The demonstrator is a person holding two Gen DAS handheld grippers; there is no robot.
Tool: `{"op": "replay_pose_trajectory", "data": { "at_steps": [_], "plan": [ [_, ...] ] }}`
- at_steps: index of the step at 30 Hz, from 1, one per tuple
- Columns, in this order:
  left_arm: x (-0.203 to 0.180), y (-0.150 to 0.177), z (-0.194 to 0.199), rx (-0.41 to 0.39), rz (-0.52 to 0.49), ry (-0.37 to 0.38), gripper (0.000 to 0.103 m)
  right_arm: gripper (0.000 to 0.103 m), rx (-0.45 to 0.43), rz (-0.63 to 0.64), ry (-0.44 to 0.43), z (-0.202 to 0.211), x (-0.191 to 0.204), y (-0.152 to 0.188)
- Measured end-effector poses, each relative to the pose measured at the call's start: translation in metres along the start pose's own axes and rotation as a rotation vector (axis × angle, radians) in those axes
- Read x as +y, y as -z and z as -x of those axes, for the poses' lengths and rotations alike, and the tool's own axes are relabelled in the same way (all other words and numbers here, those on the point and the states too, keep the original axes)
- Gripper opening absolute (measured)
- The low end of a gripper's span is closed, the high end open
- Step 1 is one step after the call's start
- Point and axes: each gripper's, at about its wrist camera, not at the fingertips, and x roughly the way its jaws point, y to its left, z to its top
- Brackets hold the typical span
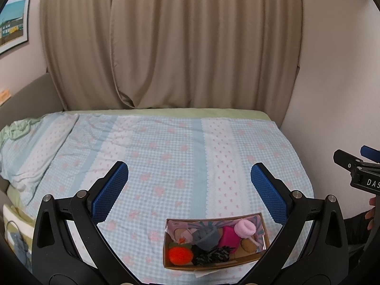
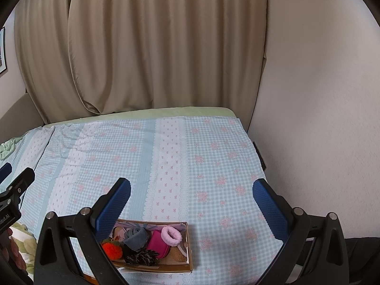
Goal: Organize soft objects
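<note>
A shallow cardboard box [image 1: 237, 262] lies on the bed near its front edge. It holds an orange pom-pom [image 1: 179, 255], a grey rolled sock [image 1: 206, 237], a black-and-white scrunchie [image 1: 211, 256], a magenta pouch [image 1: 229, 237] and a pale pink scrunchie [image 1: 244, 228]. The box also shows in the right wrist view [image 2: 187, 258] with the same items. My left gripper [image 1: 189, 185] is open and empty above the bed, behind the box. My right gripper [image 2: 191, 201] is open and empty, to the right of the box.
The bed has a blue checked cover [image 1: 166, 147] with pink flowers. Beige curtains [image 1: 171, 42] hang behind it. A white wall [image 2: 320, 95] runs along the right side. A green sheet [image 1: 16, 130] bunches at the left. A framed picture [image 1: 14, 21] hangs upper left.
</note>
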Motion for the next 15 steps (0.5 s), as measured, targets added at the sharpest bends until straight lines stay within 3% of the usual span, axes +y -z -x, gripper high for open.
{"op": "replay_pose_trajectory", "data": {
  "at_steps": [15],
  "plan": [
    [-0.0034, 0.0002, 0.0000, -0.045, -0.011, -0.013, 0.103, 0.102, -0.001, -0.004, 0.002, -0.0006, 0.0011, -0.0026]
  ]
}}
